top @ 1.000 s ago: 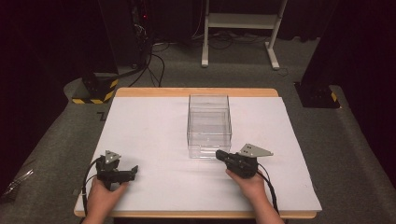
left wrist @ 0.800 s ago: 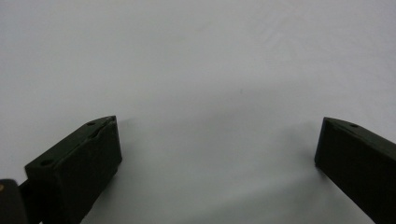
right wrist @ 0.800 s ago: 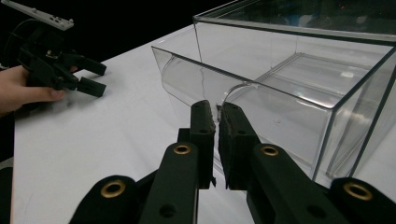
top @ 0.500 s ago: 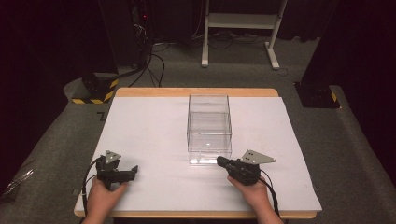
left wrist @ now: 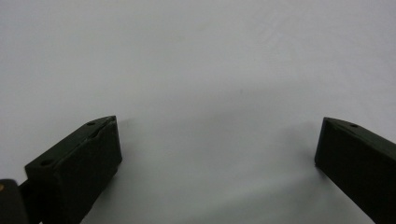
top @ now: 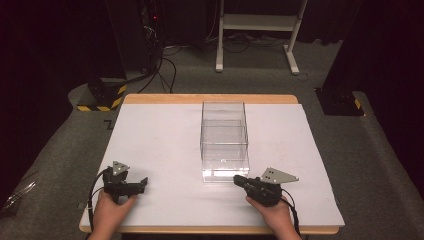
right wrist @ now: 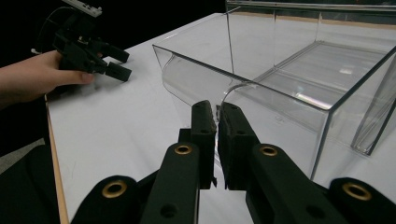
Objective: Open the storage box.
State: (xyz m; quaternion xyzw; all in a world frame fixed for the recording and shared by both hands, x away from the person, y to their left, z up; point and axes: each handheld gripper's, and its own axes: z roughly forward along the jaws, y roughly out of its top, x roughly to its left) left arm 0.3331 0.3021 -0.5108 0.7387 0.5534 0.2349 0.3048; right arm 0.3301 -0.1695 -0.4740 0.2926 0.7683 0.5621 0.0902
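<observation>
While the right gripper [top: 239, 179] sits clenched, empty, tips just beside the clear box [top: 224, 145], at its 6 o'clock edge. Left gripper [top: 141, 183] released, jaws wide over the white table [top: 150, 135], well apart at 8 o'clock.

clear box [top: 224, 142]: 1 (2 compartments) | grippers: 2 | hands: 2 | table [top: 150, 130]: 1

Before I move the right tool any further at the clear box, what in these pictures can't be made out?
- Right tool and clear box: in the right gripper view the closed tips overlap the front wall; contact or grip cannot be told.
- Box contents: its transparent walls glare in both views; anything small inside cannot be told.
- Left tool: the left gripper view's bottom edge cuts off its body.
- Table front edge: hands cover parts in the high view.
</observation>
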